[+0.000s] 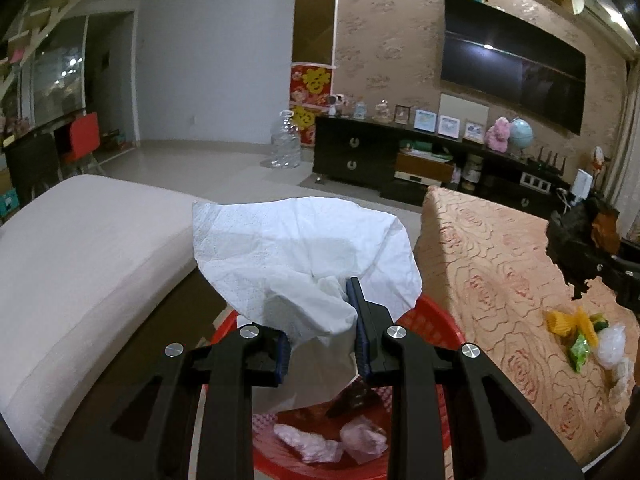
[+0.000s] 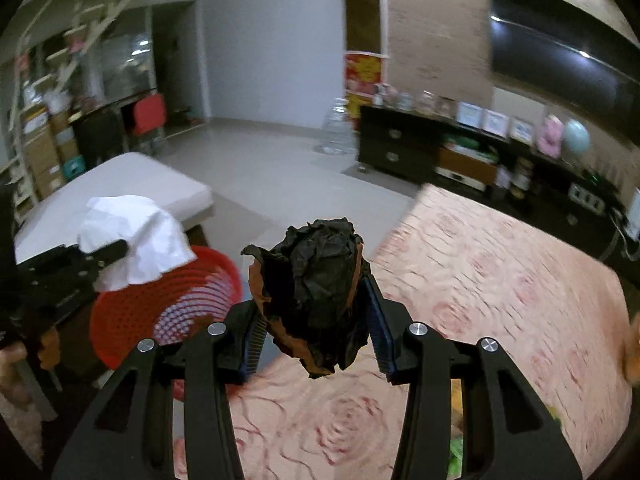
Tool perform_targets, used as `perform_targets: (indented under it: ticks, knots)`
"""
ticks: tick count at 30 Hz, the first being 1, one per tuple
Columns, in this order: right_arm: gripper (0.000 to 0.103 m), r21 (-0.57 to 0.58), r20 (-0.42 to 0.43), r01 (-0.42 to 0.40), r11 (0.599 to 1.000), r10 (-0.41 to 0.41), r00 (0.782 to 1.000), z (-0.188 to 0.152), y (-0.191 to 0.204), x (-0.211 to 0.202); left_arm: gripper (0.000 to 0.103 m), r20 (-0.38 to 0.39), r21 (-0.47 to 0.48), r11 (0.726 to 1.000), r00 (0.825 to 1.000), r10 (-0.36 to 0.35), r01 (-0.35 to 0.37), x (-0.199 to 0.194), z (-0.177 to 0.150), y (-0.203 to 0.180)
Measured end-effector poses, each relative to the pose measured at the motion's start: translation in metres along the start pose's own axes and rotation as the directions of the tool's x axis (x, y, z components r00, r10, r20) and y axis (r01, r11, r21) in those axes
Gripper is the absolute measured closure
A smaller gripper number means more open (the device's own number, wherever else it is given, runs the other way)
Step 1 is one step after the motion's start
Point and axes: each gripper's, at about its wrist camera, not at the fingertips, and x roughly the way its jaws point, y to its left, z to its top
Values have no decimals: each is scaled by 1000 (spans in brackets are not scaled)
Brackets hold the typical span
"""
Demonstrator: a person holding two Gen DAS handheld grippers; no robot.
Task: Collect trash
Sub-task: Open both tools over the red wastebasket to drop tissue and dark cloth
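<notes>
My left gripper (image 1: 320, 320) is shut on a crumpled white tissue (image 1: 296, 248) and holds it over the red perforated basket (image 1: 440, 312); it also shows in the right wrist view (image 2: 132, 236). The basket (image 2: 132, 312) holds pinkish wrappers (image 1: 320, 442) and a dark scrap. My right gripper (image 2: 316, 304) is shut on a crumpled black and brown paper ball (image 2: 316, 288) above the rose-patterned table (image 2: 480, 272), to the right of the basket. The ball also shows at the right edge of the left wrist view (image 1: 576, 236).
Yellow, green and clear wrappers (image 1: 584, 332) lie on the patterned tablecloth (image 1: 500, 264). A white cushion (image 1: 80, 248) sits left of the basket. A dark TV cabinet (image 1: 360, 152) and a large water bottle (image 1: 285, 146) stand beyond on the tiled floor.
</notes>
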Motion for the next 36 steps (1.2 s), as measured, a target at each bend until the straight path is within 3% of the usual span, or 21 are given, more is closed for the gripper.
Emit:
perform_targets:
  ticks: [17,26,28,30,36]
  knots:
    - [59,-76,-123,-152,985,143,982,-7,71,52,79,-70,42,999,997,28,-25,16,-6,2]
    - [46,-69,-145,-183,981,172,974,-14,81,59,73,-75,31,999,997,32,-30,19,-4,3]
    - [38,-62,-142,-192,979,182,973,-14,82,58,70,-76,29,999,997,29,-27,19,-5,3]
    - [33,-56,-140,-195,979,185,973,-15,82,57,60,-73,26,999,997,28,-26,19,-5,3]
    - [31,-41,-139,-189,981,182,973,-16,75,57,45,-61,15,999,998,35,-34,15,-7,5]
